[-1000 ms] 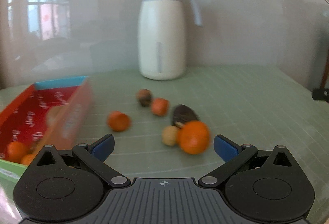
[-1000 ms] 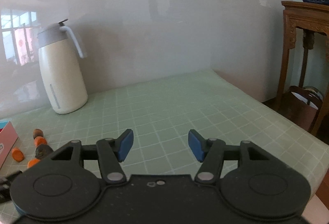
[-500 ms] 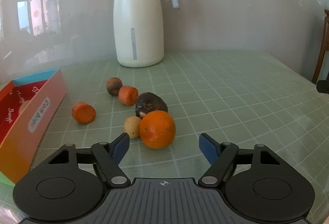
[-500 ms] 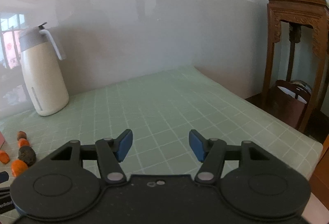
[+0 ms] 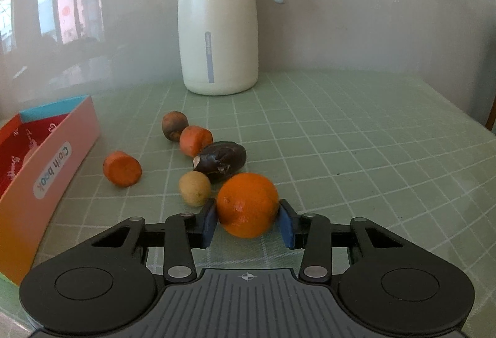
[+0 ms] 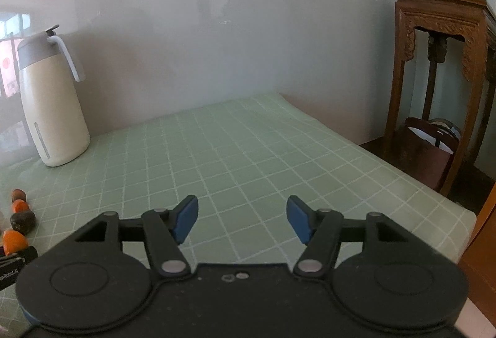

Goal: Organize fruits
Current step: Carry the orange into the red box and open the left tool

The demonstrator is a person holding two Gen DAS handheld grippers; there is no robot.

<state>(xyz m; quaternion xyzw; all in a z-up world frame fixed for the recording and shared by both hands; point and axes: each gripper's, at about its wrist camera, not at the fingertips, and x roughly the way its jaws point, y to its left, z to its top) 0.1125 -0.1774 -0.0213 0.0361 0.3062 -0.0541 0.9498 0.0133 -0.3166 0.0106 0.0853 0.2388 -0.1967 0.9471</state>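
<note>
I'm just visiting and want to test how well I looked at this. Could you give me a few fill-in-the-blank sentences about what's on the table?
1. The left gripper has its blue pads on either side of the ____.
2. The right gripper is open and holds ____.
3. The white jug stands upright with a ____ lid.
4. The words on the side of the pink box read "Cloth ____".

Missing words: orange; nothing; grey; book

A dimpled, slightly glossy skin is shown by the orange [image 5: 247,204]. The dark fruit [image 5: 222,161] is seen wrinkled and shiny. The jug [image 5: 219,24] looks smooth and matt, the box [image 5: 49,170] like printed cardboard, the stand [image 6: 440,65] carved wood.
</note>
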